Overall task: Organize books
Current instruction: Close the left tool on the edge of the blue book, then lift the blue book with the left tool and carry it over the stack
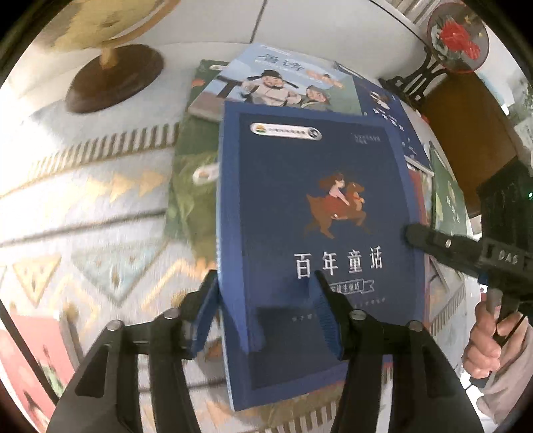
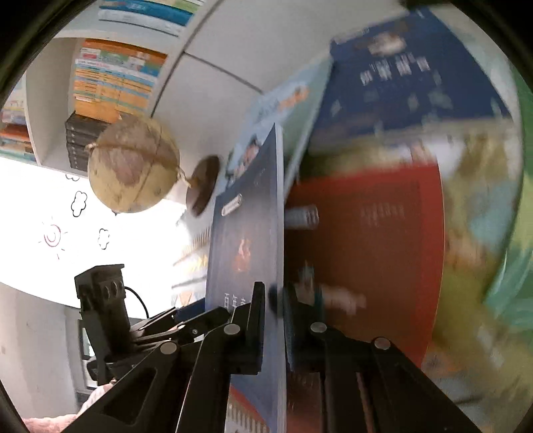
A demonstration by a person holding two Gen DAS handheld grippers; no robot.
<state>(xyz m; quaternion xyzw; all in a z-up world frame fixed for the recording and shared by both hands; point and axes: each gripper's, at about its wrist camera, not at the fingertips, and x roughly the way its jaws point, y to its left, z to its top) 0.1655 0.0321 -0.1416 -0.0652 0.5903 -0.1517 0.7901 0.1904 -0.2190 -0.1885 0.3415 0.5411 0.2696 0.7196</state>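
A dark blue book [image 1: 313, 213] with a girl riding a deer and white Chinese title stands tilted above the patterned cloth [image 1: 83, 213]; behind it lie a light-blue illustrated book [image 1: 283, 80] and another navy book [image 1: 389, 113], overlapping.

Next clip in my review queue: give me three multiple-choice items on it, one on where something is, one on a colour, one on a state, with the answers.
1. Where is the globe relative to the pile of books?
A. left of it
B. on top of it
C. right of it

2. What colour is the cover of the book held by the left claw?
A. yellow
B. dark blue
C. white

3. How does the right claw stand?
A. wide open, nothing in it
B. shut on the book's edge
C. resting on the globe

Answers: 1 A, the left wrist view shows the globe's stand at upper left of the pile. 2 B, the cover is navy with white title characters. 3 B, the right wrist view shows its fingers pinching the thin edge.
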